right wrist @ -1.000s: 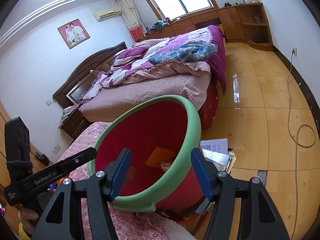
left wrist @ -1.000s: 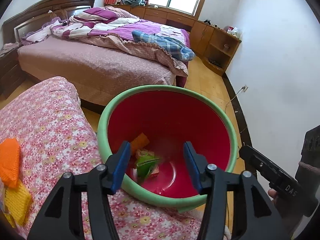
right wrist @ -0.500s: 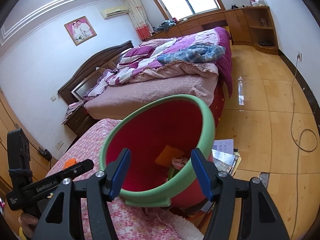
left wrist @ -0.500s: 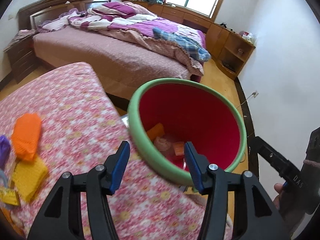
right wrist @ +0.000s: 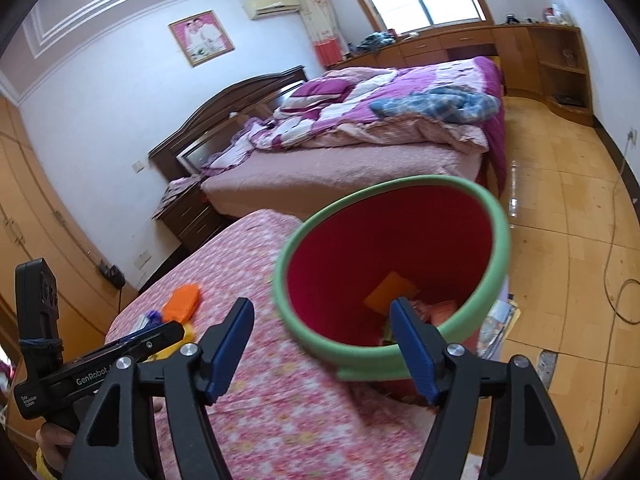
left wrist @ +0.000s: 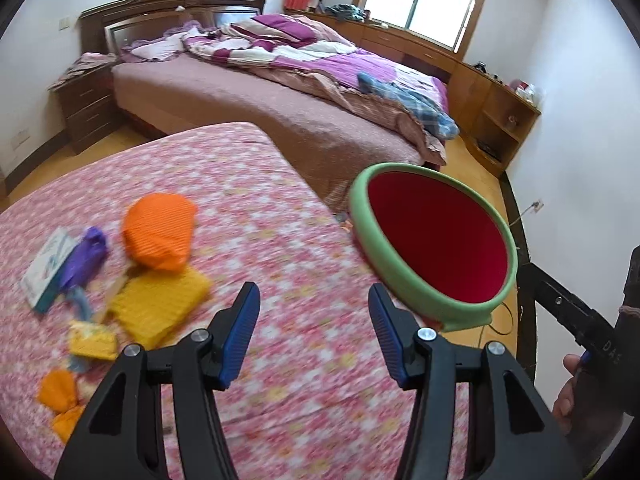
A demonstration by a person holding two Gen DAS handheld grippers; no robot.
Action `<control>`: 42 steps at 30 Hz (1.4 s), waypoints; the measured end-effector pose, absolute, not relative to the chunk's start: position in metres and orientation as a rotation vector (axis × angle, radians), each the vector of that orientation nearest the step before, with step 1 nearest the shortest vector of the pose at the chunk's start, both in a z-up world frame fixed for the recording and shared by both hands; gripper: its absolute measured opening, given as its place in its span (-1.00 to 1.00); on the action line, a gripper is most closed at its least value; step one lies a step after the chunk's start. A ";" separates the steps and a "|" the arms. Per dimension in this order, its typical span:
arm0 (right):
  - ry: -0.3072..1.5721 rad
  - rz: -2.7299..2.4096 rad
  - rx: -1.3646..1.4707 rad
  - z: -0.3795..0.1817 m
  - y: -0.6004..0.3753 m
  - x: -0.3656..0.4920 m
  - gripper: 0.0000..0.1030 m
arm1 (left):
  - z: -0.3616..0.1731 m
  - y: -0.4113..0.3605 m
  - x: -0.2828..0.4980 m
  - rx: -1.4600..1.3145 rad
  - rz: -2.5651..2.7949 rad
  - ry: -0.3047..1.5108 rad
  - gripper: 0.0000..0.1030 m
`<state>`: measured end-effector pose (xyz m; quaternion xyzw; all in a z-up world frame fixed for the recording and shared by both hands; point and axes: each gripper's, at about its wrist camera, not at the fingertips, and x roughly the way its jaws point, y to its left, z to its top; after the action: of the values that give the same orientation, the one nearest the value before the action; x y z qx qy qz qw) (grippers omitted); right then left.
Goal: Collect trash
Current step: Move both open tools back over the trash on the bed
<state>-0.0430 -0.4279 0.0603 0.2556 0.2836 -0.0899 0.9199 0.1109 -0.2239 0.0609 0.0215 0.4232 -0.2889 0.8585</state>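
Observation:
A red bin with a green rim (left wrist: pixel 432 240) stands at the right edge of a pink floral table (left wrist: pixel 260 216); it also shows in the right wrist view (right wrist: pixel 496 240), with several scraps (right wrist: pixel 394 292) inside. On the table's left lie an orange ribbed piece (left wrist: pixel 158 232), a yellow ribbed piece (left wrist: pixel 160 308), a purple wad (left wrist: pixel 82 258), a white packet (left wrist: pixel 44 268) and small wrappers (left wrist: pixel 92 340). My left gripper (left wrist: pixel 312 336) is open and empty over the table. My right gripper (right wrist: pixel 322 354) is open and empty near the bin's rim.
A large bed with purple bedding (left wrist: pixel 280 80) stands behind the table. A nightstand (left wrist: pixel 86 108) is at the back left. Wooden cabinets (left wrist: pixel 504 116) line the far wall. A cable (right wrist: pixel 616 280) and papers (right wrist: pixel 496 316) lie on the wooden floor.
My left gripper has swung left, away from the bin and over the table, bringing the trash pile into view. My right gripper has shifted slightly left beside the bin.

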 end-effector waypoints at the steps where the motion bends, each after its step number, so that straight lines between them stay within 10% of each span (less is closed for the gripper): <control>1: 0.587 -0.174 0.520 0.061 -0.422 -0.041 0.42 | 0.062 -0.215 0.110 0.039 -0.597 0.886 0.10; 42: 0.741 0.047 0.405 0.039 -0.303 -0.012 0.42 | -0.004 -0.032 0.097 -0.186 -0.197 1.009 0.10</control>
<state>-0.0123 -0.3026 0.0389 0.1964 0.3598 0.0230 0.9118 0.0973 -0.0323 -0.0043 -0.0890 0.4817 -0.0942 0.8667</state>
